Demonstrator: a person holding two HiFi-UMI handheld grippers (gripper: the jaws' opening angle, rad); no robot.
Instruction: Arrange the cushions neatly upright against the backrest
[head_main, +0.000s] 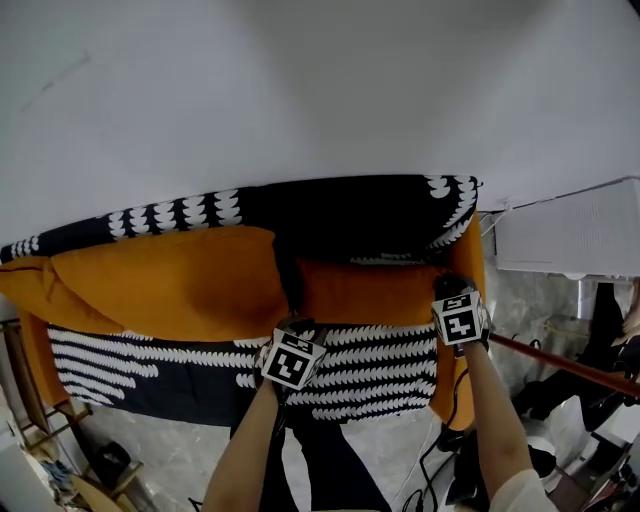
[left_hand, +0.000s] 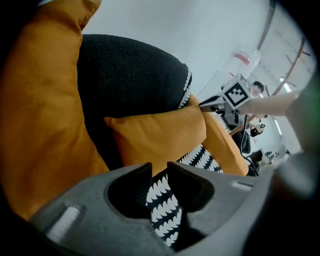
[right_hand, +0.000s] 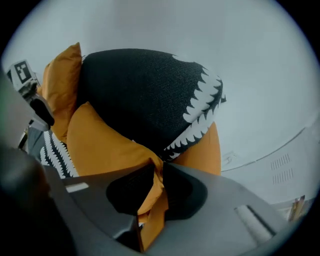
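A small orange cushion (head_main: 370, 290) leans on the black backrest cushion (head_main: 340, 215) at the sofa's right end. A bigger orange cushion (head_main: 160, 285) leans to its left. My right gripper (head_main: 447, 285) is at the small cushion's right corner. In the right gripper view its jaws (right_hand: 157, 170) are shut on a fold of that orange cushion (right_hand: 105, 145). My left gripper (head_main: 293, 325) hangs over the patterned seat (head_main: 370, 370) at the small cushion's lower left corner. Its jaws (left_hand: 160, 172) stand narrowly open, and only the seat's pattern (left_hand: 162, 200) shows between them, below the cushion (left_hand: 160, 135).
An orange armrest (head_main: 470, 260) closes the sofa's right end. A white unit (head_main: 570, 235), a red-brown rod (head_main: 570, 365) and cables (head_main: 450, 440) lie to the right on the floor. Shelving (head_main: 40, 430) stands at the lower left. A white wall rises behind the sofa.
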